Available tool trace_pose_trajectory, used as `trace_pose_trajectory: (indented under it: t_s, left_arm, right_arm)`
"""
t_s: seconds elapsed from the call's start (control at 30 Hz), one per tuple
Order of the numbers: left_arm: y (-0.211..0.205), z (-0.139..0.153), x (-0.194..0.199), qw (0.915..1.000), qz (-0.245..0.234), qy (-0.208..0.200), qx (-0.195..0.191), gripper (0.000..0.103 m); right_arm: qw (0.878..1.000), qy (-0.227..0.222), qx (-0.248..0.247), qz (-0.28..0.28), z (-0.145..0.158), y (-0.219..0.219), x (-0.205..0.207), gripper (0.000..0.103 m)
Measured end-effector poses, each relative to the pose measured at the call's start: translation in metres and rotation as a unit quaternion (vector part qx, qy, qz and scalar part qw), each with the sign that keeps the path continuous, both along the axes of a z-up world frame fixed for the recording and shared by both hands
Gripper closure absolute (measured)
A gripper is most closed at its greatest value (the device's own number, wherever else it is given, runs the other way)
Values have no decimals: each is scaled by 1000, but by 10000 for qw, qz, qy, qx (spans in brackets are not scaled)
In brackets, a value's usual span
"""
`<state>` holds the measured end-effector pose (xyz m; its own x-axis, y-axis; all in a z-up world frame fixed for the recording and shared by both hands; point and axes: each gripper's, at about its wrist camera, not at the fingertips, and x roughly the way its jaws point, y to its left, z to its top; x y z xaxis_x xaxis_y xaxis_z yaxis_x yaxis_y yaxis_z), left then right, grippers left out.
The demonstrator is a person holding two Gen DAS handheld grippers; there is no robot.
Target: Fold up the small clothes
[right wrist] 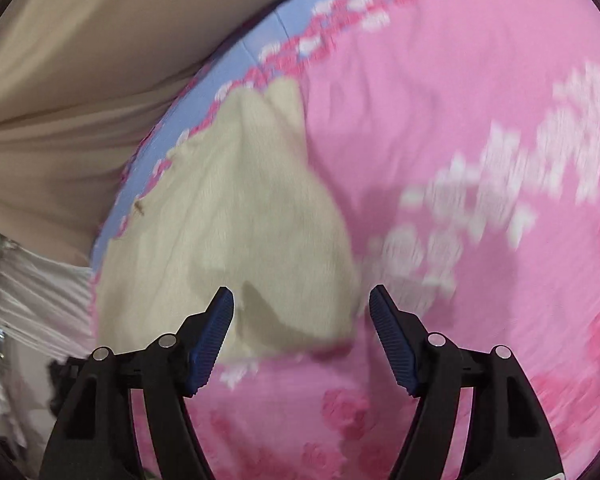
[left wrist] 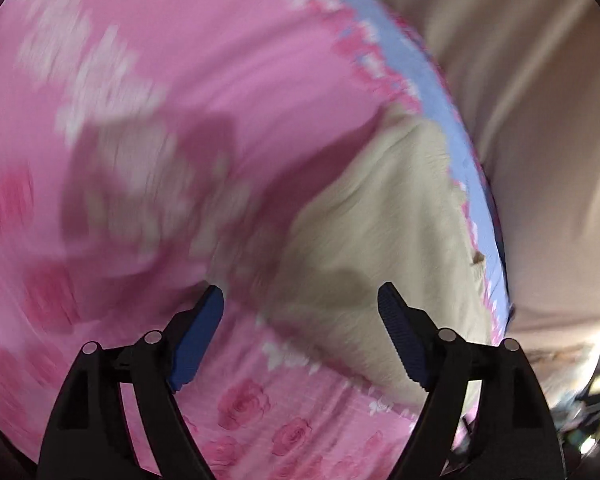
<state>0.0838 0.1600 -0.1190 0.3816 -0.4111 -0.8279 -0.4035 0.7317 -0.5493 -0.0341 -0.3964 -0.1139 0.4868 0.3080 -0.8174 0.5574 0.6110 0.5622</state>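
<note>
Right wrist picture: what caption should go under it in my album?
Open right gripper above a cream cloth lying on a pink rose-print sheet.

Pink rose-print bedsheet (left wrist: 188, 60) with blue border (right wrist: 260, 36), beige draped fabric (left wrist: 520, 60) beyond

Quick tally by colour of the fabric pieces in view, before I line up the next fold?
Cream garment: 1
Pink floral sheet with blue border: 1
Beige cloth past the border: 1
White pleated fabric: 1
Total: 4
</note>
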Motion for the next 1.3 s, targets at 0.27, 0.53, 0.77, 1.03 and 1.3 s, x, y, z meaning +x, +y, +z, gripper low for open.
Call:
trace_pose_trajectory:
  t_s: [0.27,0.53,0.77,1.03,1.3]
  left_arm:
    - [-20,5,28,9996,269,60,-71,84]
    - [7,54,-25,9980,6,324,-549,89]
    - [9,25,-85,9941,-126,1067,-109,84]
    - [-34,102,-16,9861,-783,-702,1283,44]
    - [-69,15,68,9840,-1441,188,1032,91]
  right_arm:
    - [9981,-481,111,-367,16,4,18,84]
    - [9993,-311,-54,-176,80,-4,-48,88]
    - [9953,905,-344,-85,33,2,-109,77]
    - [9896,-231,-1380,341,97,-13,-26,46]
    - [9832,194,-1406,1144,28,18,60,96]
